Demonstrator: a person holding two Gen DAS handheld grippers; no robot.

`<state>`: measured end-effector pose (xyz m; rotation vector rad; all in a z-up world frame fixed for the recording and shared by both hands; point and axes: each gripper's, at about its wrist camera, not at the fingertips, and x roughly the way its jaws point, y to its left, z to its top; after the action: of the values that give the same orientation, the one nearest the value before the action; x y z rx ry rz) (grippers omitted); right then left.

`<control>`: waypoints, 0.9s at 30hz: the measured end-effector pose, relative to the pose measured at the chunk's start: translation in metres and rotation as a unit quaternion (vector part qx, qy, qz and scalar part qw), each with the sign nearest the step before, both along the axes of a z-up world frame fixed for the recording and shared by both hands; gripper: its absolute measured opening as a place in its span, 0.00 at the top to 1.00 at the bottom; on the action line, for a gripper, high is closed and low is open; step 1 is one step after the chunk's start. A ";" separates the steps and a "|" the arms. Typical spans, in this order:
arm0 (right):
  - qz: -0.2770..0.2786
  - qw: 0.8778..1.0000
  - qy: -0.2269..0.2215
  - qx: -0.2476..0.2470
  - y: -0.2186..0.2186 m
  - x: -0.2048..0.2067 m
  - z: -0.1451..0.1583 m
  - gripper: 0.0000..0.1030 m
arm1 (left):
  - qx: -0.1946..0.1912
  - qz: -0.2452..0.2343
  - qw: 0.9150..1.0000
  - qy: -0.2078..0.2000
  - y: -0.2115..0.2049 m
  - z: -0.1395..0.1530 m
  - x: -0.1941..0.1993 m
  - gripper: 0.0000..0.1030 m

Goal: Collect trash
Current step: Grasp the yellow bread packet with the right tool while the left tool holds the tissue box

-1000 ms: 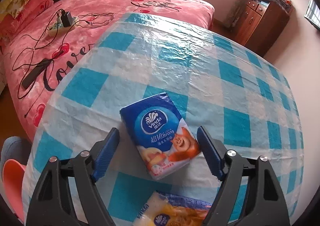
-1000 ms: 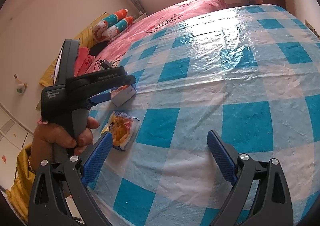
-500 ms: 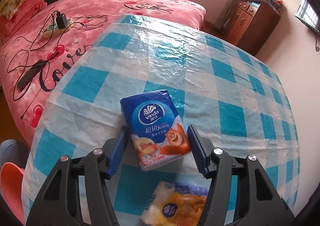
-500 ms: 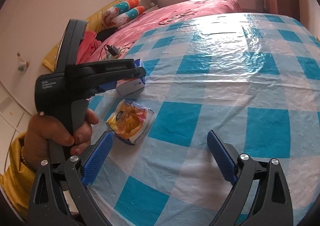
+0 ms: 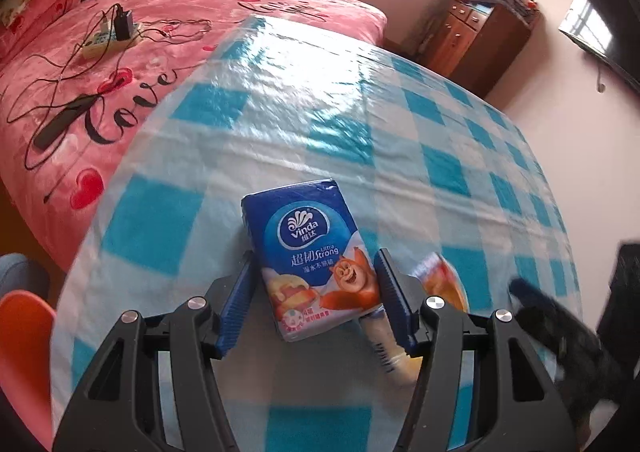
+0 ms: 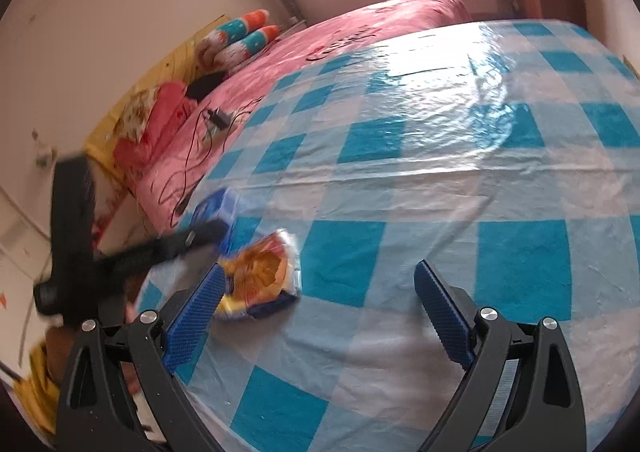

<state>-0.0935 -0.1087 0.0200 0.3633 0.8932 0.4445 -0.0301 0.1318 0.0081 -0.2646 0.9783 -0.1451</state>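
The left tongs are closed on the tissue pack, pads against both its long sides. Judging by the desk blurring beneath it, the pack looks lifted, though I cannot tell for sure. The right tongs are wide open and empty, with the wrapper lying on the desk just beside the left pad. The pack is soft and glossy, so a light squeeze could let it slide out; held only at its near end, it may droop. The right tongs could shove the wrapper off the near edge instead of straddling it.
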 end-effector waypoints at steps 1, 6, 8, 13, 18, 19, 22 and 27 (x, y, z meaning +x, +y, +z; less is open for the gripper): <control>-0.003 1.000 0.002 0.003 -0.003 0.001 0.000 0.09 | -0.004 -0.006 1.000 -0.001 -0.002 0.000 -0.004 0.41; -0.008 1.000 0.000 -0.009 -0.004 -0.003 0.003 0.09 | -0.025 -0.050 0.998 0.001 -0.017 0.000 -0.025 0.41; -0.007 1.000 -0.001 -0.018 -0.003 -0.007 0.002 0.09 | -0.034 -0.065 0.997 0.003 -0.021 0.000 -0.030 0.41; 0.000 0.999 -0.002 -0.033 0.010 -0.017 0.002 0.09 | -0.034 -0.082 0.996 -0.001 -0.019 -0.001 -0.042 0.41; 0.014 0.998 -0.003 -0.055 0.034 -0.023 0.003 0.09 | -0.023 -0.060 0.998 -0.015 0.002 0.003 -0.049 0.41; 0.018 0.998 -0.004 -0.063 0.039 -0.023 0.003 0.09 | -0.019 -0.057 0.998 -0.018 0.006 0.004 -0.050 0.41; 0.025 0.995 -0.011 -0.096 0.057 -0.023 0.002 0.09 | -0.009 -0.046 0.999 -0.026 0.019 0.007 -0.055 0.41; 0.021 0.987 -0.017 -0.159 0.078 -0.022 -0.001 0.09 | -0.001 -0.035 0.999 -0.028 0.032 0.007 -0.058 0.41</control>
<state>-0.1153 -0.0310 0.0190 0.0441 0.9236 0.3389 -0.0879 0.1639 0.0154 -0.2269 0.9317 -0.2162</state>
